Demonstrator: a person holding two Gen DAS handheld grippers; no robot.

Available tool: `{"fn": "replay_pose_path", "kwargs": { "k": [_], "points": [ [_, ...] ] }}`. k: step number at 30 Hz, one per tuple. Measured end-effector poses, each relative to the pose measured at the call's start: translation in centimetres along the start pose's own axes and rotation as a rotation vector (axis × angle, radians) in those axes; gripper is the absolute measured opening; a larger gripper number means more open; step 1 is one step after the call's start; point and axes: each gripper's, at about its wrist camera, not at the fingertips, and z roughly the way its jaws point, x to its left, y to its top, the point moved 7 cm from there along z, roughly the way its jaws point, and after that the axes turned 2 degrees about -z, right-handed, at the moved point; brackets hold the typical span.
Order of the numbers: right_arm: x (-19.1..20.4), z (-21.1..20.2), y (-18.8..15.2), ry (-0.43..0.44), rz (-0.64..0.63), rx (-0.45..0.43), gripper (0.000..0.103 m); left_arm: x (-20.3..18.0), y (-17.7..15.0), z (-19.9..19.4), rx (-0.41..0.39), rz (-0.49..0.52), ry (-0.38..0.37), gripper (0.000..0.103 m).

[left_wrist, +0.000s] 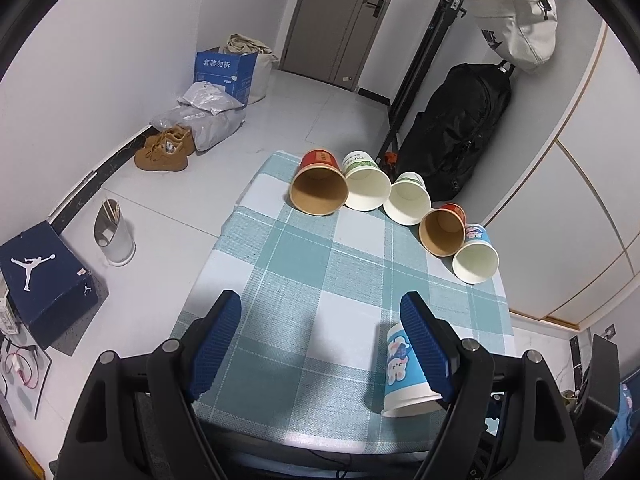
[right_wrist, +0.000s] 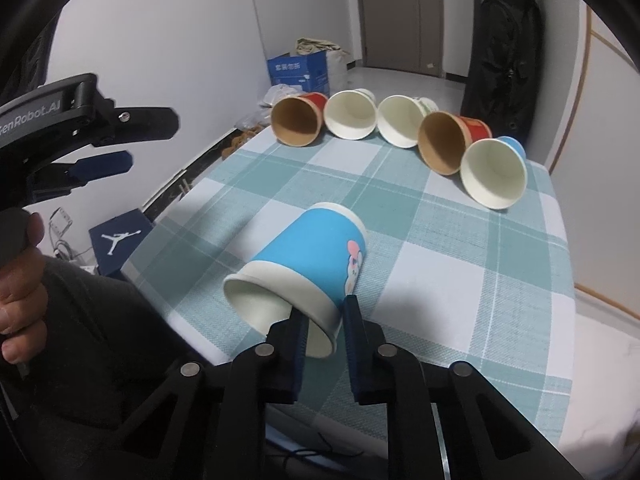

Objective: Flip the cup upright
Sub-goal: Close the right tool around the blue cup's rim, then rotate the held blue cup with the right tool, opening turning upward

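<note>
A blue paper cup with a cartoon print (right_wrist: 308, 256) is tilted, its mouth toward the camera, near the table's front edge. My right gripper (right_wrist: 324, 320) is shut on its white rim, one finger inside the mouth and one outside. The same cup shows in the left wrist view (left_wrist: 402, 372), partly behind my left gripper's right finger. My left gripper (left_wrist: 320, 312) is open and empty above the checked tablecloth (left_wrist: 312, 280); it also shows at the left of the right wrist view (right_wrist: 116, 140).
Several cups lie on their sides in a row at the table's far side: red (left_wrist: 318, 188), white-green (left_wrist: 366, 182), another white (left_wrist: 408, 200), red (left_wrist: 444, 230), blue (left_wrist: 476, 256). A black bag (left_wrist: 460, 120), shoebox (left_wrist: 44, 280) and bin (left_wrist: 114, 236) stand on the floor.
</note>
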Motion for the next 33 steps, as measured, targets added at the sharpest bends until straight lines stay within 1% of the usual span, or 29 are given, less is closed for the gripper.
{"fn": "replay_pose_path", "kwargs": {
  "k": [4, 10, 15, 19, 22, 26, 28, 29, 33],
  "points": [
    [-0.4, -0.2, 0.2, -0.015, 0.012, -0.013, 0.006, 0.0, 0.0, 0.0, -0.001, -0.001, 0.004, 0.079],
    [-1.0, -0.7, 0.6, -0.013, 0.035, -0.033, 0.002, 0.2, 0.0, 0.2, -0.006, 0.0, 0.019, 0.079],
    [-1.2, -1.4, 1.6, -0.007, 0.031, -0.045, 0.002, 0.7, -0.1, 0.3, 0.004, -0.02, 0.02, 0.079],
    [-2.2, -1.5, 2.4, 0.005, 0.062, -0.023, 0.002, 0.7, 0.0, 0.3, 0.005, -0.036, 0.009, 0.079],
    [-2.9, -2.3, 3.1, 0.028, 0.084, -0.002, 0.002, 0.5, -0.1, 0.3, 0.001, -0.016, 0.025, 0.079],
    [-3.1, -3.7, 4.1, 0.062, 0.038, 0.088, 0.002, 0.1, -0.2, 0.3, 0.007, 0.009, 0.018, 0.079],
    [-3.1, -4.5, 4.4, 0.094, 0.025, 0.136, 0.002, -0.1, -0.3, 0.3, 0.008, 0.011, 0.008, 0.079],
    [-3.1, -4.8, 4.3, 0.115, 0.021, 0.173, 0.002, -0.1, -0.2, 0.4, 0.01, 0.009, 0.006, 0.079],
    [-3.2, -5.4, 4.2, 0.154, 0.011, 0.295, 0.002, 0.0, -0.1, 0.7, 0.024, -0.003, -0.002, 0.079]
  ]
}}
